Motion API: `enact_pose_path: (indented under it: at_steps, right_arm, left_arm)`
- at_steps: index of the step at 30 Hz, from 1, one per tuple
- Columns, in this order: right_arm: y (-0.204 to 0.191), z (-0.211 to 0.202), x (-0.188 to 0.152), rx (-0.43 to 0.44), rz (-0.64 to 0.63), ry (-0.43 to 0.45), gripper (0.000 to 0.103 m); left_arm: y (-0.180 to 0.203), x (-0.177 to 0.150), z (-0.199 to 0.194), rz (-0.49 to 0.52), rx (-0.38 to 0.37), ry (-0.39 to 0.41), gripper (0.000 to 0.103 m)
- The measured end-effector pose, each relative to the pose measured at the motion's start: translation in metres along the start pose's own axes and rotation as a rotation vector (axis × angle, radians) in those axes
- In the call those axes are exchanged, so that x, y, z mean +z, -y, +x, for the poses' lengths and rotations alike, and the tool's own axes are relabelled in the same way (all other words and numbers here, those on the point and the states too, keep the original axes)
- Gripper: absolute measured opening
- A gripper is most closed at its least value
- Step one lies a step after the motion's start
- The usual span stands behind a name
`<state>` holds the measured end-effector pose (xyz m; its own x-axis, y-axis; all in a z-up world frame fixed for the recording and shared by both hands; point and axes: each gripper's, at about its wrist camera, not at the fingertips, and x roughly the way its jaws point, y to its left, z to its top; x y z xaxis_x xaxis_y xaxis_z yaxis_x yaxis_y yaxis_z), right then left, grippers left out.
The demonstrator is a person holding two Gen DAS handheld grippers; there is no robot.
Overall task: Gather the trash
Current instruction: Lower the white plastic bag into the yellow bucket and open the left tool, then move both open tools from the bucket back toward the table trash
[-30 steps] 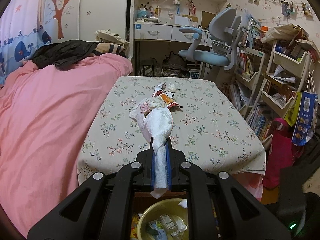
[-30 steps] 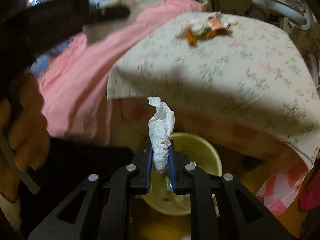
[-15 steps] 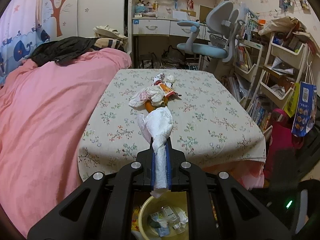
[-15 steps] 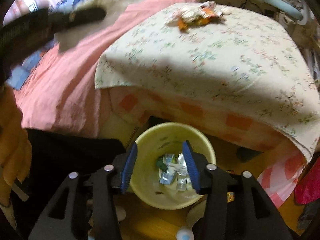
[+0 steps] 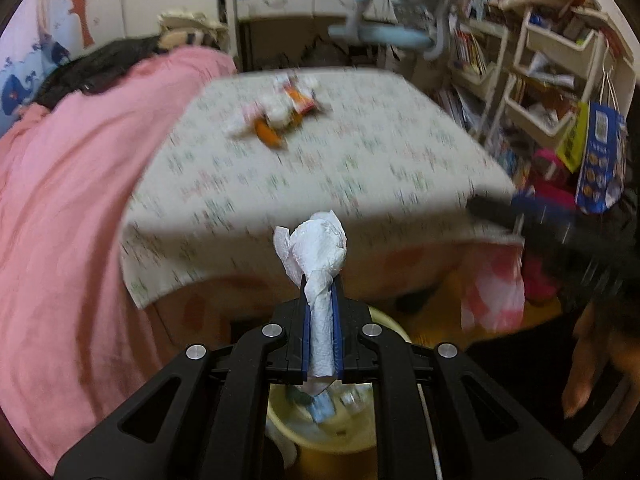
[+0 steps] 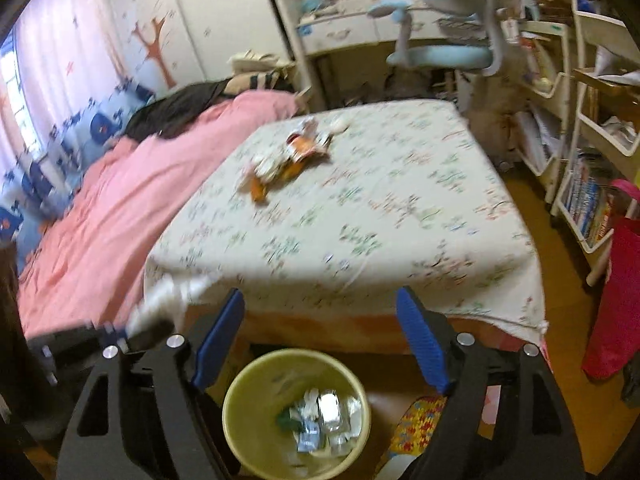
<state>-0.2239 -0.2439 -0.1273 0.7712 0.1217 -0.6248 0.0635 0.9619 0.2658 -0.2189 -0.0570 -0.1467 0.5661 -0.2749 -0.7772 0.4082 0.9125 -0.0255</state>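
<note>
Below your left gripper (image 5: 320, 312), the yellow bin (image 6: 296, 412) is sitting on the floor just in front of the table's near edge, and that is the relation your coming move is turning on: the jaws are clamping a twisted white tissue (image 5: 318, 276), whose long axis is running straight out along the fingers, with its crumpled head poking past the tips and its tail hanging toward the bin's mouth. You are looking at only a slice of the bin's rim (image 5: 388, 320) in the left wrist view, since the gripper body is covering most of it, so it is probably not yet squarely under the tissue, though you cannot be sure from here. Your right gripper (image 6: 320, 336) is standing wide apart with nothing between the blue pads; its jaws have just been opening, and the bin is lying directly beneath them, already holding wrappers and scraps. Farther off, the remaining trash pile (image 6: 292, 156) is resting toward the far left part of the floral tablecloth (image 6: 400, 216), well apart from both grippers, and your empty right gripper is the one free to go for it. Motion blur is smearing the pile in both views, so you are not able to tell the separate pieces apart beyond some white paper and something orange. A hand (image 5: 592, 364) is showing at the right edge of the left wrist view, cut off by the frame.
</note>
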Motion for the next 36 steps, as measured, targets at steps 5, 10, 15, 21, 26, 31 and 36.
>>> enact_pose_path:
  at_steps: [5,10,15,21,26,31,36]
  right_arm:
    - [0.001,-0.005,0.003,-0.013,0.018,0.051,0.082]
    - [0.002,-0.010,0.002,-0.024,0.018,0.077,0.085]
    - [0.005,-0.012,0.002,-0.034,0.024,0.088,0.086]
    - [0.003,-0.012,0.001,-0.044,0.018,0.092,0.089]
    - [0.002,-0.012,0.001,-0.050,0.009,0.093,0.090]
    - [0.000,-0.013,0.000,-0.059,-0.002,0.099,0.091]
    - [-0.001,-0.013,0.001,-0.064,-0.013,0.103,0.092]
  left_arm:
    - [0.007,-0.012,0.012,0.015,0.006,-0.076,0.040]
    - [0.008,-0.011,0.001,0.011,0.052,-0.005,0.062]
    - [0.005,-0.005,-0.007,0.003,0.081,0.044,0.068]
    - [0.002,-0.001,-0.017,-0.018,0.117,0.113,0.078]
    - [-0.003,0.002,-0.025,-0.047,0.142,0.163,0.084]
    - [-0.008,0.003,-0.029,-0.068,0.156,0.190,0.086]
    - [-0.009,0.004,-0.032,-0.078,0.160,0.208,0.088]
